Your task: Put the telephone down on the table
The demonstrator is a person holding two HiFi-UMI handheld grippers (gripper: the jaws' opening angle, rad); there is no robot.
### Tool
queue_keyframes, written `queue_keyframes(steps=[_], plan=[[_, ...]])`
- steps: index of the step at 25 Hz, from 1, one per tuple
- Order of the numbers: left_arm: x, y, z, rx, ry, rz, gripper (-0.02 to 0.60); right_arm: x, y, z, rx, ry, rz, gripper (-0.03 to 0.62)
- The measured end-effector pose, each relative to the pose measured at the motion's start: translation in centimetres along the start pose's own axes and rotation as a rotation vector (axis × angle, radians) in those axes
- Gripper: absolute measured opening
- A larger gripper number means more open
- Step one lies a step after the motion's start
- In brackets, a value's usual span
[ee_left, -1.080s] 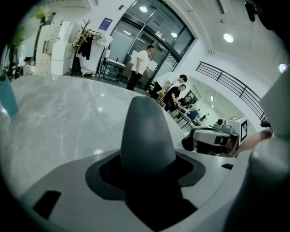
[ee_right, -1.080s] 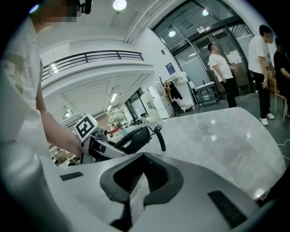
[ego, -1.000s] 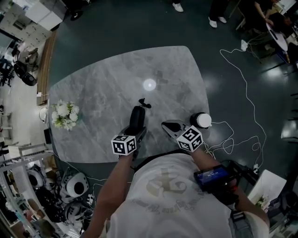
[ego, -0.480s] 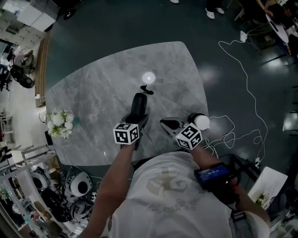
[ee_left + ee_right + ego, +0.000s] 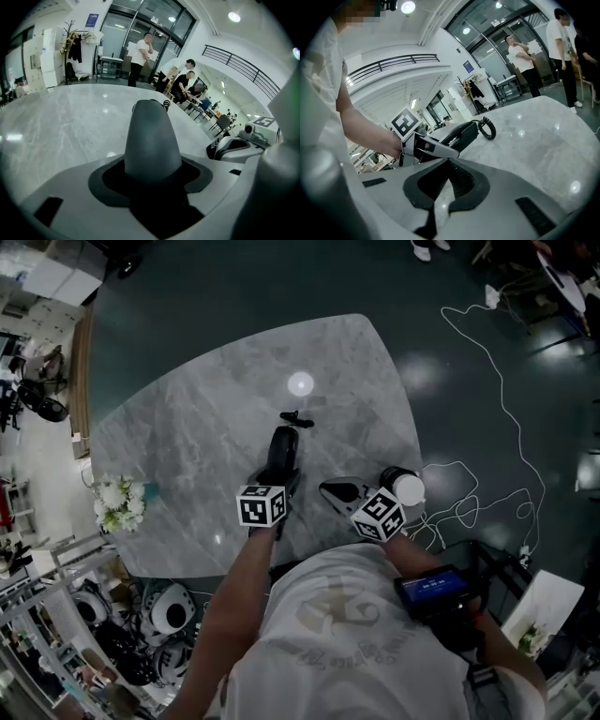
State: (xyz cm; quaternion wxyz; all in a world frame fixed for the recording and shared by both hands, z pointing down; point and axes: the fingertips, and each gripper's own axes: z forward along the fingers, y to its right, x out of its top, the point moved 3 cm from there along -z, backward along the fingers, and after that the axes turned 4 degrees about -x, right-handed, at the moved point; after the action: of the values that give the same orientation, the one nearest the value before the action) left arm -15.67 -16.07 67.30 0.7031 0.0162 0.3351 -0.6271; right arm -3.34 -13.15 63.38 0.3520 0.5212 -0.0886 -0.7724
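Presently the left gripper (image 5: 280, 482) is clamped on the telephone (image 5: 283, 448), low over the middle of the table (image 5: 187, 427), while the right gripper (image 5: 334, 490), jaws together and empty, sits near the table's edge; next, judged: lower to contact, then release.

No word or number is legible anywhere. The left cube (image 5: 262, 505) on the left gripper (image 5: 284, 480) and the right cube (image 5: 379, 515) on the right gripper (image 5: 327, 488) carry only black-and-white square markers, no letters. The blue wall sign (image 5: 92, 19) at 11 o'clock in the left gripper view is too small to read. So are the lit screen (image 5: 433, 585) at 4 o'clock in the head view and the shirt print (image 5: 337, 610) at 6 o'clock.
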Motion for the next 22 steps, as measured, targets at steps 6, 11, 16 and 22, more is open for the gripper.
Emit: queue_keyframes(steps=[6, 11, 16, 22], plan=[[-1.2, -0.4, 0.5, 0.038, -0.040, 0.014, 0.278, 0.2, 0.9, 0.4, -0.018, 0.008, 0.018, 0.015], [-1.4, -0.9, 1.2, 0.081, -0.060, 0.046, 0.278, 0.1, 1.0, 0.7, -0.020, 0.009, 0.024, 0.015], [-1.9, -1.3, 2.0, 0.128, -0.082, 0.073, 0.279, -0.5, 0.9, 0.9, -0.012, 0.004, 0.033, 0.015], [-2.5, -1.3, 2.4, 0.161, -0.097, 0.090, 0.279, -1.0, 1.5, 0.4, -0.020, -0.001, 0.041, 0.015]])
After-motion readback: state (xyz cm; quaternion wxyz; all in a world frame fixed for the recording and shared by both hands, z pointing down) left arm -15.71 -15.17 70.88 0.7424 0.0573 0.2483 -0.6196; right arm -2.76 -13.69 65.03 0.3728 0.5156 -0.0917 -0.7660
